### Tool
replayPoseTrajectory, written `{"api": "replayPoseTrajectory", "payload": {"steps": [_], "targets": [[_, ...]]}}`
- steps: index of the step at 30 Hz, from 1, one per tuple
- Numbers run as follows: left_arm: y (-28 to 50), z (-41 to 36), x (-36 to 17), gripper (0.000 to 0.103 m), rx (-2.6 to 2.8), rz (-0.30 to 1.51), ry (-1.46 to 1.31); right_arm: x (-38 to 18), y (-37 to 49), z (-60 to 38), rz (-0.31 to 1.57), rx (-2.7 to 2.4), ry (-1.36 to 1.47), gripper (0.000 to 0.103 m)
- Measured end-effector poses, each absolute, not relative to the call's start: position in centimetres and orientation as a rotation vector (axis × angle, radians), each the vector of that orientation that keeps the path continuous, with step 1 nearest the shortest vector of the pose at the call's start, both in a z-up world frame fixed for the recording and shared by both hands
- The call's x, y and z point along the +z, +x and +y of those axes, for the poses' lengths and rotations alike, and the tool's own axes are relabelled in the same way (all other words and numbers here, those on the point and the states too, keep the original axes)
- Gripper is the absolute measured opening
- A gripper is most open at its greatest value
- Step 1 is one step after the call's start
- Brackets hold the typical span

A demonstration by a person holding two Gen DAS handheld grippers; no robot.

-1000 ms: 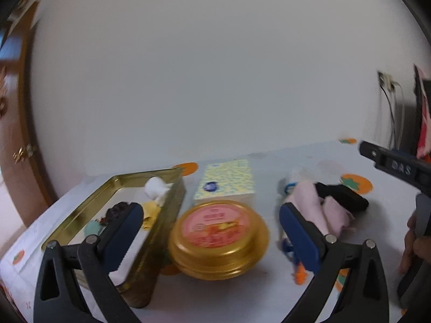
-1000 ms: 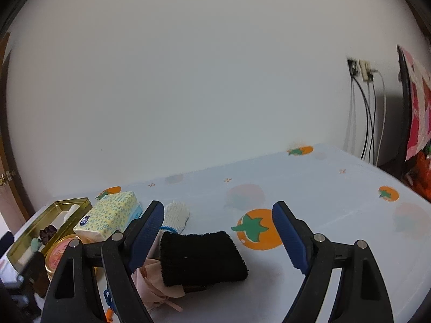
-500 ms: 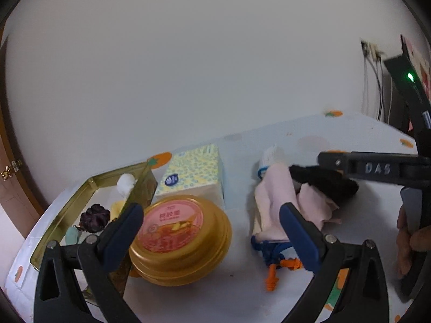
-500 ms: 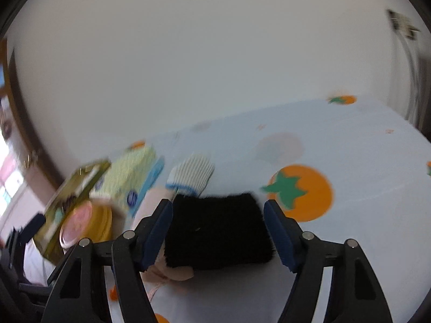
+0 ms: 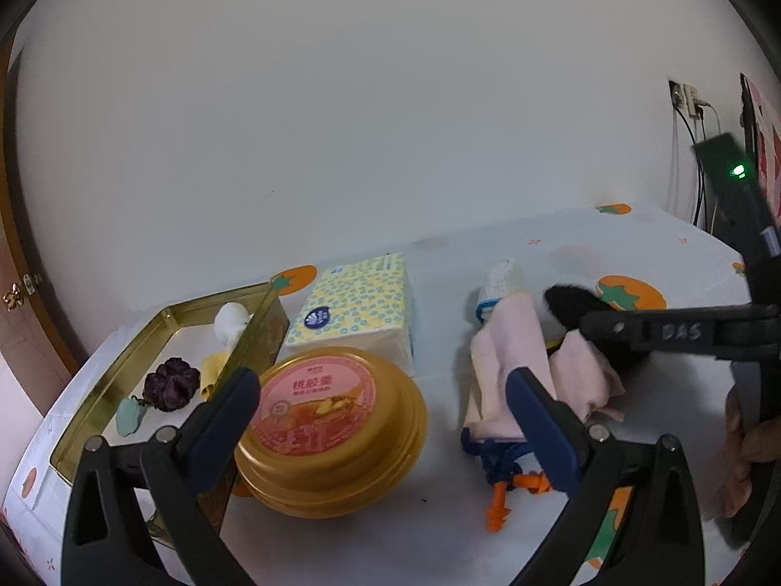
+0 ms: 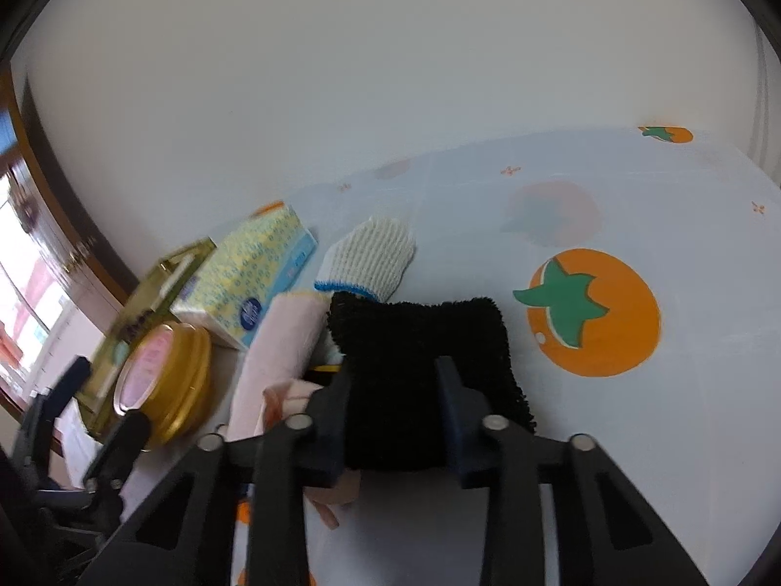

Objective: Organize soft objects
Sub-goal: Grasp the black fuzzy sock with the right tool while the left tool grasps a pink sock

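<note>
A pile of soft things lies on the tomato-print tablecloth (image 6: pixel 634 224): a black fuzzy cloth (image 6: pixel 420 342), a pink cloth (image 5: pixel 517 346), a white knit glove with a blue cuff (image 6: pixel 371 254) and a blue and orange cord (image 5: pixel 507 478). My right gripper (image 6: pixel 393 415) is shut on the near end of the black cloth; it also shows in the left wrist view (image 5: pixel 683 332), reaching in from the right. My left gripper (image 5: pixel 380 420) is open and empty above the gold round tin (image 5: pixel 332 429).
An open gold rectangular tin (image 5: pixel 161 366) with small trinkets stands at the left. A yellow tissue pack (image 5: pixel 361 307) lies behind the round tin. The wall runs along the table's far edge. A wooden door is at the far left.
My right gripper has moved down onto the black cloth and closed on it. The left gripper has shifted right and stays open.
</note>
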State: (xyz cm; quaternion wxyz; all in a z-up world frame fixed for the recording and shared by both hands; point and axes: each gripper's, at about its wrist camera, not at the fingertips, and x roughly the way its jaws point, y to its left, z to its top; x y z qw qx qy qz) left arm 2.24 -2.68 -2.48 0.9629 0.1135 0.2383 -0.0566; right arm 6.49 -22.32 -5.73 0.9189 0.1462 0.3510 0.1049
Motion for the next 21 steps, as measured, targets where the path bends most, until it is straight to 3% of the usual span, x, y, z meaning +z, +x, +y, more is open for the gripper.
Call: {"api": "replayPoseTrajectory", "payload": {"steps": [2,9,14,16,18,21], "targets": [[2.2,-2.8,-2.4,0.102,-0.118,0.477,0.236,-5.3,5.8,-22.7,0.688,0.214,0.308,0.017],[1.8,-3.9,-2.1,0.102,-0.203,0.457,0.218,-3.3,4.1,-23.9,0.551,0.212,0.352,0.016],[2.1,-4.9,-2.3,0.1,-0.233,0.484,0.207,-3.5,4.4,-24.1,0.563,0.202,0.366,0.016],[2.2,-5.4,-2.4,0.098,-0.264,0.501,0.203,-3.3,4.1,-24.7,0.535,0.186,0.39,0.016],[2.5,-6.5,-2.7,0.086,-0.314,0.532,0.212,-3.1,3.6,-25.5,0.506,0.172,0.416,0.016],[3.0,-8.7,-3.3,0.076,-0.377,0.582,0.256,-2.9,3.1,-26.4,0.47,0.154,0.455,0.016]]}}
